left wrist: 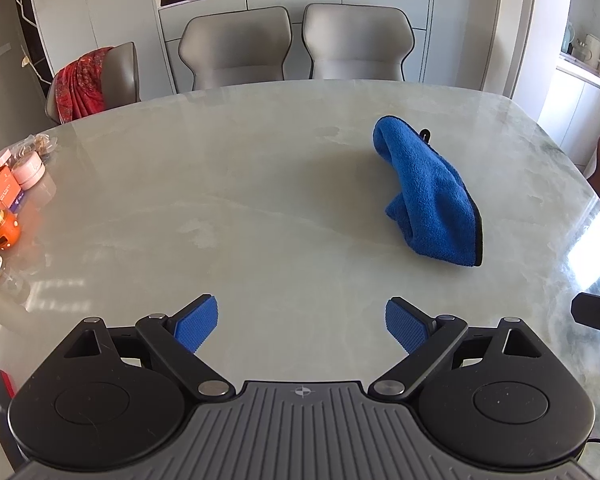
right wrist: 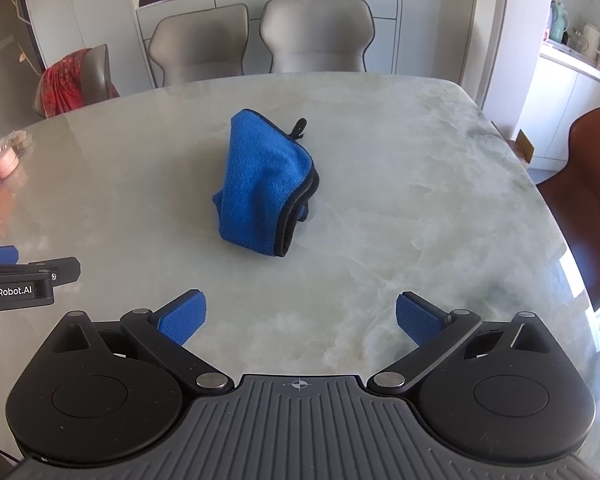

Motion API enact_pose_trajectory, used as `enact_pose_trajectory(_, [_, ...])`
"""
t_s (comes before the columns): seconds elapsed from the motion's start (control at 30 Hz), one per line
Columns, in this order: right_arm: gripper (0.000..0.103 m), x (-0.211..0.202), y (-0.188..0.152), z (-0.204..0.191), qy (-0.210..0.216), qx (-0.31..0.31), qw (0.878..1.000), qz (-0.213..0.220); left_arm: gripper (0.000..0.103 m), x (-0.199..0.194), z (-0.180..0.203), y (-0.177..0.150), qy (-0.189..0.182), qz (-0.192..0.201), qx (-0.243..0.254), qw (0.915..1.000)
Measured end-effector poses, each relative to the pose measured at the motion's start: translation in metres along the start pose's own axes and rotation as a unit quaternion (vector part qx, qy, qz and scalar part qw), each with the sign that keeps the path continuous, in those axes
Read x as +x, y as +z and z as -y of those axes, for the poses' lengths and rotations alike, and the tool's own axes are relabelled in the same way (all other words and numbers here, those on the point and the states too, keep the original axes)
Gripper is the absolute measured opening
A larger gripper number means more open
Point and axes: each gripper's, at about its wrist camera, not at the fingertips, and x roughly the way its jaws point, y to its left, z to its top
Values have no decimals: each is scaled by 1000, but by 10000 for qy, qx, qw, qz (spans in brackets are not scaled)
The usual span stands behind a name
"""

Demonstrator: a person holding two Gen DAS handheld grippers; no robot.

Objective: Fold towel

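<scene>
A blue towel [left wrist: 430, 196] with black edging lies bunched in a loose heap on the marble table [left wrist: 220, 184], ahead and to the right in the left wrist view. In the right wrist view the towel [right wrist: 260, 188] lies ahead, slightly left of centre, with a black hanging loop [right wrist: 299, 127] at its far end. My left gripper [left wrist: 302, 328] is open and empty, low over the table, well short of the towel. My right gripper [right wrist: 302, 322] is open and empty, also short of the towel. The left gripper's side shows at the left edge of the right wrist view [right wrist: 28, 276].
Two grey chairs [left wrist: 296, 44] stand at the table's far side, one with a red cloth [left wrist: 82, 84] at far left. Pink tins, an orange box and jars [left wrist: 8, 196] crowd the table's left edge. A brown chair [right wrist: 584, 200] stands at the right.
</scene>
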Motion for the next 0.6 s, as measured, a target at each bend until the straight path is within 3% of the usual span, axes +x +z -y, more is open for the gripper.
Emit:
enact_pose_trajectory(0.13, [102,2,7,4,105,25,9999,93,94,8,2,10,3,22,156,9999])
enact_pose_trajectory(0.3, [102,-2,17,7,400,-88,9978,521,94,15,-2,27,-126,119,346,9993])
enact_pose_trajectory(0.6, [102,20,51,17,382,-132,9975,573,94,28,-7,69,-472,369,526,9968])
